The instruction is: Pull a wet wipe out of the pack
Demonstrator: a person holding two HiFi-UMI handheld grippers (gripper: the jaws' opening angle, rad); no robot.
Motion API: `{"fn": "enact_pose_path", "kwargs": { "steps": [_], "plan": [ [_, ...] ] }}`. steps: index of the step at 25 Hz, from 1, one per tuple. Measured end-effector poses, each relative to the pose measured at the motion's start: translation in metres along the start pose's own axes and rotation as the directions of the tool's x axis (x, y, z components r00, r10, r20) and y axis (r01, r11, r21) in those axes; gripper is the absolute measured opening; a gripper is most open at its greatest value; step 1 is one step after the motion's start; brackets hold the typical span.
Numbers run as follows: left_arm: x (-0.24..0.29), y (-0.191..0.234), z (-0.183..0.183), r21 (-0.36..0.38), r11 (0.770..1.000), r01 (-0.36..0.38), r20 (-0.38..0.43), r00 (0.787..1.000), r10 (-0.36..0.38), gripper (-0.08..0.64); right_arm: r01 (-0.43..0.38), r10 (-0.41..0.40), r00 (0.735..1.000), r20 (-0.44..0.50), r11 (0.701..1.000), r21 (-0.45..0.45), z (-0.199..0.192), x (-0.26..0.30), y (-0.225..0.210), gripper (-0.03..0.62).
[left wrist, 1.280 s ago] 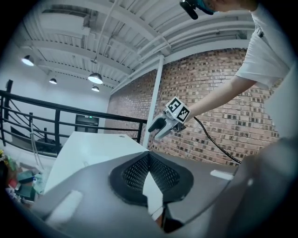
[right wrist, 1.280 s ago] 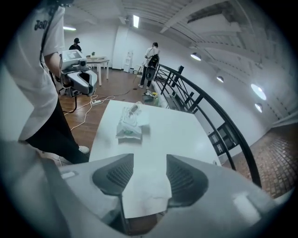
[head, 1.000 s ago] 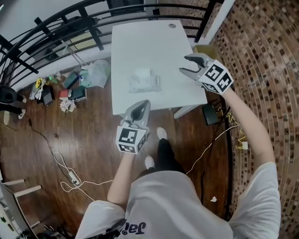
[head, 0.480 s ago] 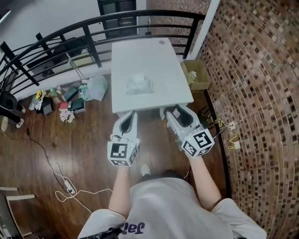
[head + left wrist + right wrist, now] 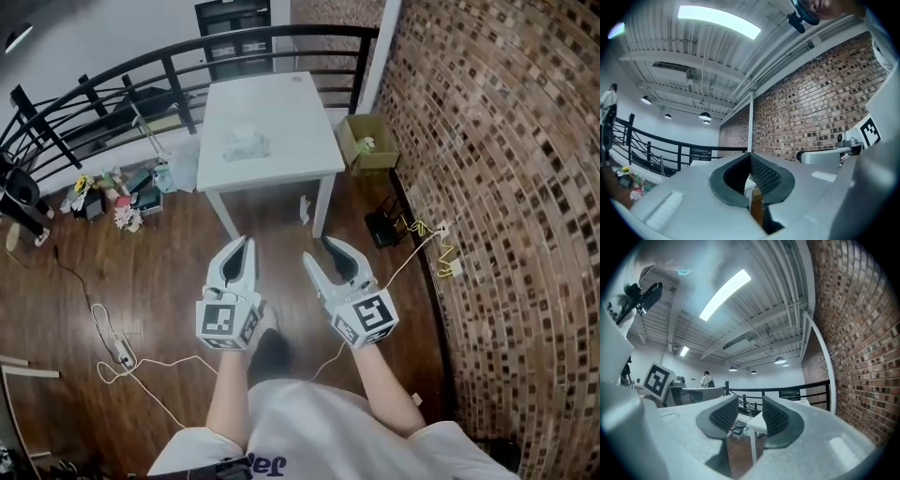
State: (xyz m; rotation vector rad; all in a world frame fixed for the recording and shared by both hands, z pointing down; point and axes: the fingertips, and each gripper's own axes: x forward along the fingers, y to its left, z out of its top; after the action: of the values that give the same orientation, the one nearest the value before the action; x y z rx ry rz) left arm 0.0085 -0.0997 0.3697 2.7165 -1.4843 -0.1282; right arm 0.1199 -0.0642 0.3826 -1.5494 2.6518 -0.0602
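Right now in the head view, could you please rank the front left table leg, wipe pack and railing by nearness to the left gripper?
1. The front left table leg, just ahead of the left gripper.
2. The wipe pack, on the tabletop.
3. The railing, beyond the tabletop.

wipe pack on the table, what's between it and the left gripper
Head view: bare wooden floor ahead of the left gripper, then the white table's near edge and bare top up to the wipe pack. Nothing else in between.
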Motion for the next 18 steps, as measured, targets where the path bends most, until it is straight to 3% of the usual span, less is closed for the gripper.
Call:
{"fn": "enact_pose_path", "kwargs": {
  "steps": [5, 9, 14, 18],
  "plan": [
    [-0.074, -0.113, -0.02, -0.019, 0.999, -0.038, -0.041, 0.998, 0.037, 0.015, 0.003, -0.002, 0.999, -0.036, 0.999, 0.046, -0.014, -0.117, 0.013, 0.149],
    [-0.109, -0.168, -0.001, -0.001, 1.0, -0.018, -0.077, 0.997, 0.018, 0.015, -0.001, 0.013, 0.996, -0.09, 0.991, 0.134, -0.01, -0.177, 0.033, 0.12],
    [-0.161, -0.164, 0.045, 0.009, 0.999, -0.042, 0.002, 0.999, 0.042, 0.015, -0.042, 0.047, 0.996, -0.074, 0.996, 0.076, 0.029, -0.188, 0.087, 0.083],
    [-0.185, -0.151, 0.061, 0.03, 0.999, -0.025, 0.04, 0.999, 0.023, 0.015, -0.012, 0.013, 1.0, -0.01, 0.999, 0.041, 0.058, -0.185, 0.109, 0.081]
  ]
}}
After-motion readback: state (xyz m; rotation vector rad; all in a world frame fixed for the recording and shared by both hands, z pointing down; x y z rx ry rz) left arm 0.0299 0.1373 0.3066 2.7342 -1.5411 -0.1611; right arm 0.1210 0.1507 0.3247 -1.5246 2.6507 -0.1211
